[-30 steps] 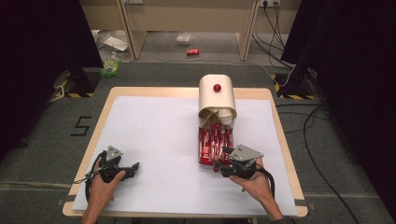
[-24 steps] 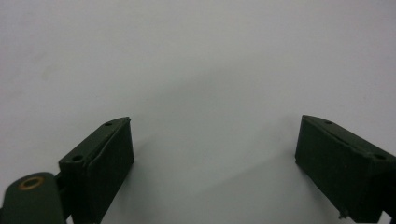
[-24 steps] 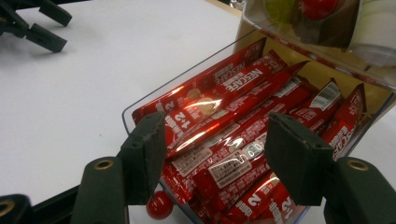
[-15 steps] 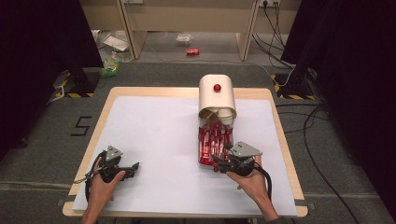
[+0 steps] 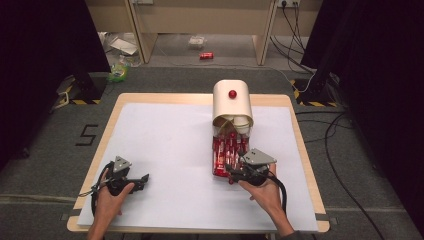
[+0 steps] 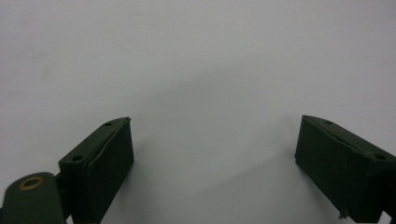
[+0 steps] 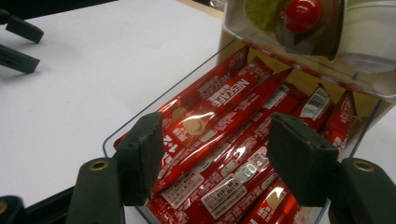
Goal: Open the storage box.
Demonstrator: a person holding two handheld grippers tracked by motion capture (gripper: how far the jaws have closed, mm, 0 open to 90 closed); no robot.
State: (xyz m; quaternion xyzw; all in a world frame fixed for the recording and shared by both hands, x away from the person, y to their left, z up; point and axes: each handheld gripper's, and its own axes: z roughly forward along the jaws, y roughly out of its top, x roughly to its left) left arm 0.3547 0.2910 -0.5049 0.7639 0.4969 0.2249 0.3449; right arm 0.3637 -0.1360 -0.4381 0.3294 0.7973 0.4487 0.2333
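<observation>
Left tool (image 5: 145,177) rests near the front left edge of the bench (image 5: 165,145), jaws released and wide apart, nothing but white bench cover between them in the left gripper view. It has not shifted from the earlier high views.

Right tool (image 7: 212,158): jaws have just been opening a little and now stand released, poised over the near end of the clear tray (image 7: 140,116). Compared with a second ago, my right hand (image 5: 265,187) has eased slightly towards the tray's front edge. The pads are not pressing on anything yet.

The red Nescafe coffee sticks (image 7: 219,116) lie side by side in the tray, lengthwise away from me, at the bench's right of centre. Beyond them, touching the tray's far end, stands the cream dispenser box (image 5: 232,102) with its red knob (image 5: 232,93).

My reading: this is the approach to a pick. The widened jaws straddle one or two sticks; next I need to descend and clench on a single stick.
</observation>
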